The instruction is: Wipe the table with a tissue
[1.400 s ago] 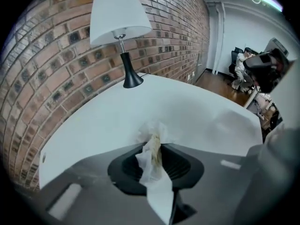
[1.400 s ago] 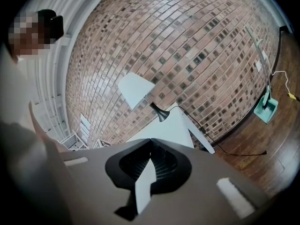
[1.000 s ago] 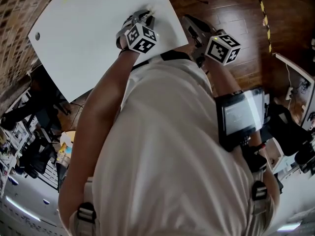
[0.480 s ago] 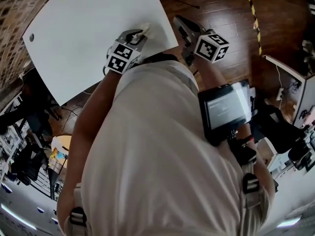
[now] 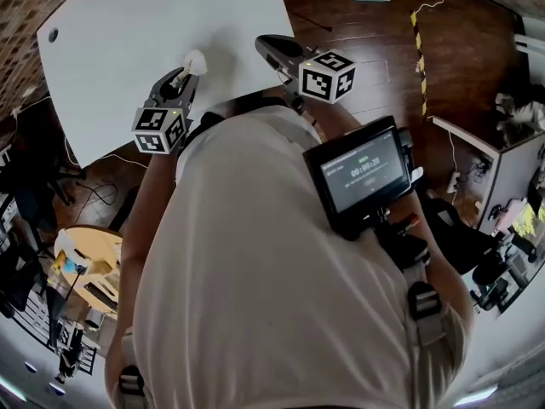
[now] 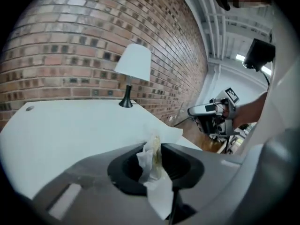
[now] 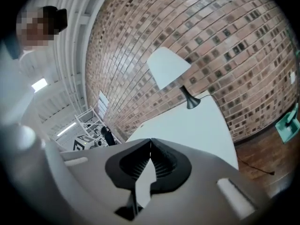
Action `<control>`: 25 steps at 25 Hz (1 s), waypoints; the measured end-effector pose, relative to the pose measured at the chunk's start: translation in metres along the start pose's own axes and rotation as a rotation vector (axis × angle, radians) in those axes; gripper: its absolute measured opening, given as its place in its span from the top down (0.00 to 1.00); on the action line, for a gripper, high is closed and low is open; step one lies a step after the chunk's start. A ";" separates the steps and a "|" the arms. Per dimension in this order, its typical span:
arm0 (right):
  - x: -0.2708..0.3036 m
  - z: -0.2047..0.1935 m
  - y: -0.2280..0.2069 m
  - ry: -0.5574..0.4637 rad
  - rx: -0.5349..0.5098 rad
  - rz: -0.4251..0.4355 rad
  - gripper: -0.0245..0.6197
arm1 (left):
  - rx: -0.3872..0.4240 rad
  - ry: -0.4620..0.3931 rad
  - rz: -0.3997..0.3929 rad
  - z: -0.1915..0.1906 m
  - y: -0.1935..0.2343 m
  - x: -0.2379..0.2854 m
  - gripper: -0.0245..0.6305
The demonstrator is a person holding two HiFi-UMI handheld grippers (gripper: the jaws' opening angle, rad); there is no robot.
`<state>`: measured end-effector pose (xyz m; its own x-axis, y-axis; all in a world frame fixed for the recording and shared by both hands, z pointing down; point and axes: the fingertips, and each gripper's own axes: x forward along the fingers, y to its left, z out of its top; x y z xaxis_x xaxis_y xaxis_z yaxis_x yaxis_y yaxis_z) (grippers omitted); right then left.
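A crumpled white tissue, stained yellowish, sticks out of my left gripper, which is shut on it above the near part of the white table. In the left gripper view the tissue is pinched between the dark pads of the left gripper, and its loose end hangs toward the camera. My right gripper hovers by the table's right edge. In the right gripper view the right gripper has its jaws shut together with nothing between them.
A white-shaded lamp stands at the table's far edge against a brick wall. A small hole marks the table's left corner. Right of the table lies a wooden floor with striped tape. A screen hangs on the person's chest.
The left gripper has swung left along the table's near side with the tissue and rolled over. The right gripper has also shifted left, up to the table's right edge.
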<state>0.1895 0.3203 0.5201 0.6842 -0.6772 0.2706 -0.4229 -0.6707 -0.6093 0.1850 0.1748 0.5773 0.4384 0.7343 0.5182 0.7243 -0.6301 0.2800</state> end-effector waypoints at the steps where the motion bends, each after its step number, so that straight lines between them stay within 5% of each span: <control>1: 0.004 0.000 0.007 0.015 -0.017 0.025 0.95 | -0.024 -0.024 0.023 0.001 0.002 -0.009 0.83; 7: 0.039 -0.001 0.057 0.106 -0.099 0.169 0.95 | -0.142 -0.163 0.173 0.015 0.023 -0.073 0.83; 16: 0.061 0.020 0.111 0.155 -0.167 0.270 0.95 | -0.139 -0.249 0.278 0.036 0.017 -0.130 0.83; 25: 0.085 0.003 0.173 0.142 -0.270 0.327 0.95 | -0.136 -0.347 0.181 0.033 0.017 -0.172 0.83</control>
<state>0.1766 0.1472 0.4352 0.4083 -0.8889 0.2076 -0.7561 -0.4568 -0.4687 0.1398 0.0461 0.4668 0.7224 0.6357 0.2720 0.5525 -0.7672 0.3258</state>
